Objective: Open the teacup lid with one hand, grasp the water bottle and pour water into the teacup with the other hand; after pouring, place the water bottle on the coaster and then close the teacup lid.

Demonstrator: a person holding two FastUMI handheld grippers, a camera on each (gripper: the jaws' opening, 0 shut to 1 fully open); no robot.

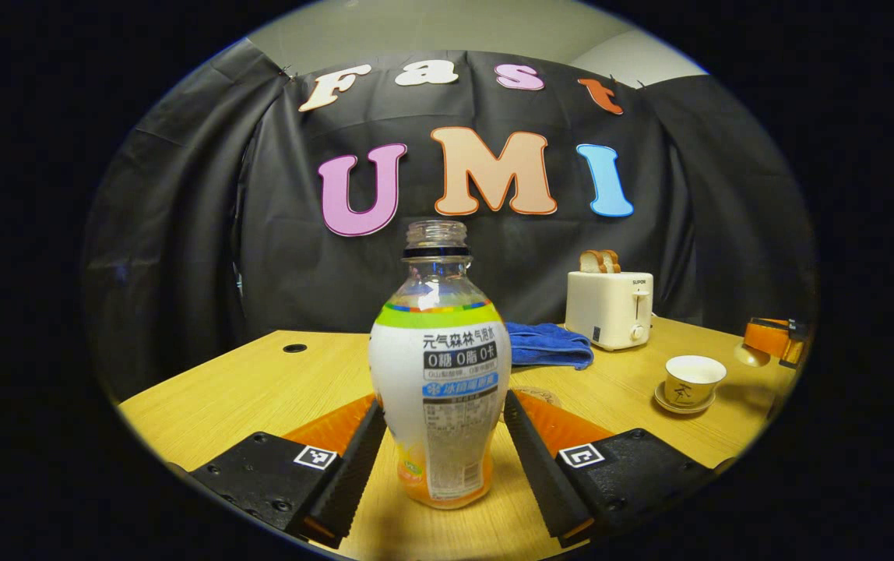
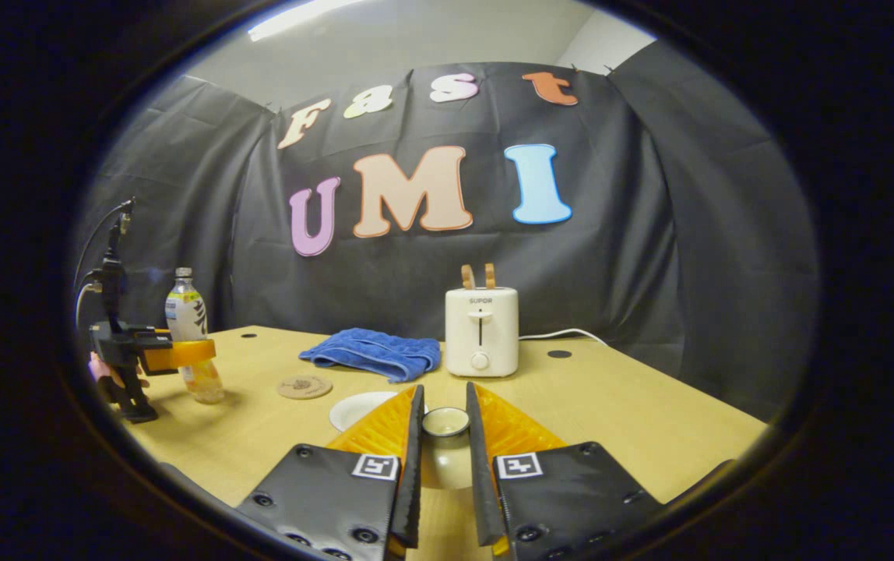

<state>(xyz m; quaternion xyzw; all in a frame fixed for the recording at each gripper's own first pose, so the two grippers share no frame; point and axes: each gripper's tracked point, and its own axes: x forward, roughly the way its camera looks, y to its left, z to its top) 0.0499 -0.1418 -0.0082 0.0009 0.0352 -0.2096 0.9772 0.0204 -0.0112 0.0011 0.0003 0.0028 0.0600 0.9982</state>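
Observation:
The uncapped water bottle (image 1: 439,374) stands upright on the wooden table (image 1: 260,389), and my left gripper (image 1: 441,397) has one finger pressed against each of its sides. From the right gripper view, the bottle (image 2: 186,327) and that gripper (image 2: 182,354) sit at the far left, held by a hand. The teacup (image 1: 694,379) is uncovered on its saucer at the right. My right gripper (image 2: 443,405) is shut on the white lid (image 2: 445,436); it appears as an orange shape (image 1: 774,339) beyond the cup. A round coaster (image 2: 304,386) lies between bottle and saucer (image 2: 353,409).
A white toaster (image 2: 481,331) with bread slices stands at the back of the table, with a folded blue towel (image 2: 373,352) to its left. The booth's black cloth wall closes the far side. The table has small dark cable holes (image 1: 294,347).

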